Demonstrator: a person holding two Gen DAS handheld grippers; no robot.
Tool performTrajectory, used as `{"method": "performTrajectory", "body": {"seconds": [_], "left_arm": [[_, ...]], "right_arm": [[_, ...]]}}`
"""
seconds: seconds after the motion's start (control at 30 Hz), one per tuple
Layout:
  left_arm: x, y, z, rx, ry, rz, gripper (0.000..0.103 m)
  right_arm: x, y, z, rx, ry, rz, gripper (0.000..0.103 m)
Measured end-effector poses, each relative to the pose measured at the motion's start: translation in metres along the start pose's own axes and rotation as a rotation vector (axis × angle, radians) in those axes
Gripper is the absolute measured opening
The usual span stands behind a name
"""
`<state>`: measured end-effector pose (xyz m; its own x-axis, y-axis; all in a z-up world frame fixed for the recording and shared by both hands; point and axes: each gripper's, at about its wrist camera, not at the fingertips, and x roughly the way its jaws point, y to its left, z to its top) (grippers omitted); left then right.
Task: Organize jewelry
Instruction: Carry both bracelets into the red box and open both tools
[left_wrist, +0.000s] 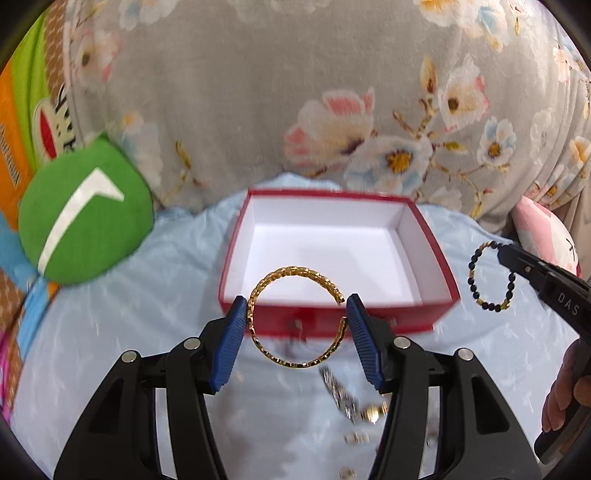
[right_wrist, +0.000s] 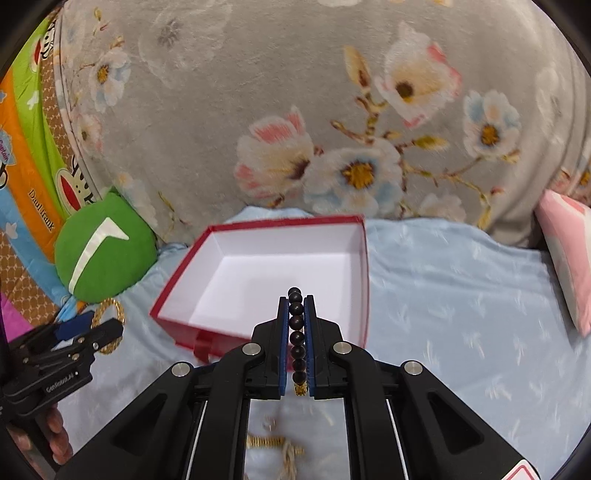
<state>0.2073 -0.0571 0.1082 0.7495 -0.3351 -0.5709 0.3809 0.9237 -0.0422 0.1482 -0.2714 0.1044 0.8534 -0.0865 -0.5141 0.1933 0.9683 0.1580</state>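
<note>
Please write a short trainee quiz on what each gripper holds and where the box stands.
1. True or false: the red box is empty.
2. Which gripper holds the gold bangle? A left B right
3. What is the right gripper shut on?

Key: 1 true. 2 A. 3 The bead bracelet, also seen hanging from it in the left view.
</note>
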Motion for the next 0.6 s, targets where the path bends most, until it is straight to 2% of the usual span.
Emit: {"method": "performTrajectory", "body": {"seconds": [0.13, 0.23, 0.4, 0.6], "left_arm": [[0.026, 0.004, 0.039, 0.001, -0.042, -0.009, 0.054], [0.057, 0.006, 0.062, 0.001, -0.035, -0.025, 0.054], [0.105, 0.007, 0.079, 0.014, -0.019, -0.023, 0.054], [0.169, 0.011, 0.086, 0.014, 0.049, -0.017, 0.054]], "right_arm": [[0.039, 0.0, 0.029, 0.005, 0.013, 0.026, 0.007], [0.069, 0.001, 0.047, 0.007, 0.021, 0.028, 0.007], [0.116, -0.001, 0.065, 0.013, 0.044, 0.031, 0.007], [0.175, -0.005, 0.071, 0.022, 0.11, 0.032, 0.007]]}}
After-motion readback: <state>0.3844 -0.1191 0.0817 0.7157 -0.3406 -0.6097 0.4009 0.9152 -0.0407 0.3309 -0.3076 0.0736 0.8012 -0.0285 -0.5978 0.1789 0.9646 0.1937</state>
